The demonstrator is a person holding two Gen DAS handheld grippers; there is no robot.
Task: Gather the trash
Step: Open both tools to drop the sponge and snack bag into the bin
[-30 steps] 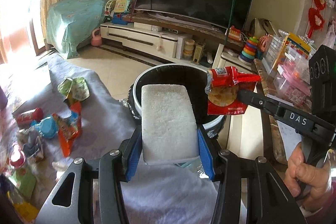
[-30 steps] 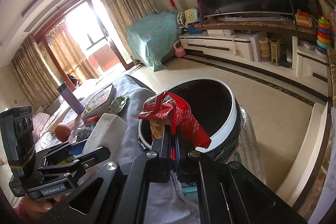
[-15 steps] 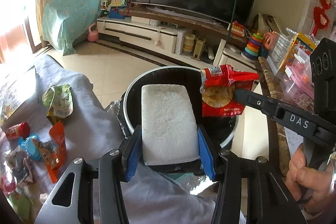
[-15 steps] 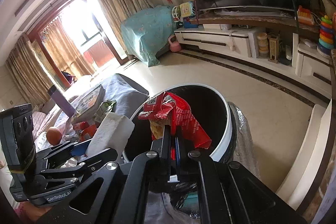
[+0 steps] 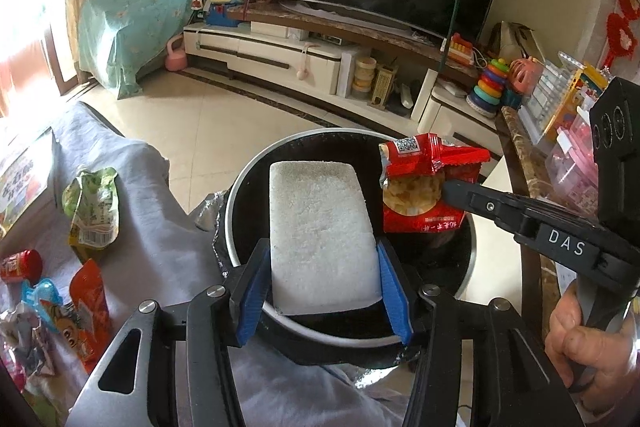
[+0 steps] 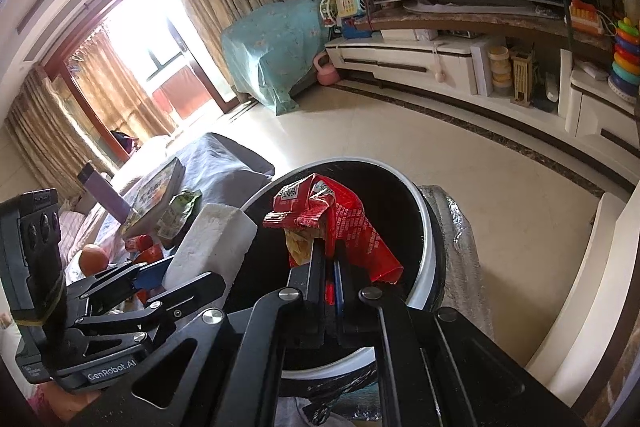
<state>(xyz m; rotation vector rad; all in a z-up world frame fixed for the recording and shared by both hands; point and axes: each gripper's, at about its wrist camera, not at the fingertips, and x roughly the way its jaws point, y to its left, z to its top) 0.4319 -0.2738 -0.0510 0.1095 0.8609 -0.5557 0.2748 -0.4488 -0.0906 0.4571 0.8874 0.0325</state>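
1. The left gripper (image 5: 322, 283) has a white foam block (image 5: 320, 235) between its blue pads; the jaws are opening, with the pads close along the block's sides.
2. The block hangs over the mouth of the bin (image 5: 240, 211), a black bin with a white rim, right ahead of that gripper.
3. The right gripper (image 6: 330, 267) is nearly closed, pinching a red snack bag (image 6: 352, 223) above the bin.
4. In the left view, the bag is right of the block, just beside it.
5. More wrappers (image 5: 90, 211) lie on a grey cloth (image 5: 160, 227) to the left gripper's left.
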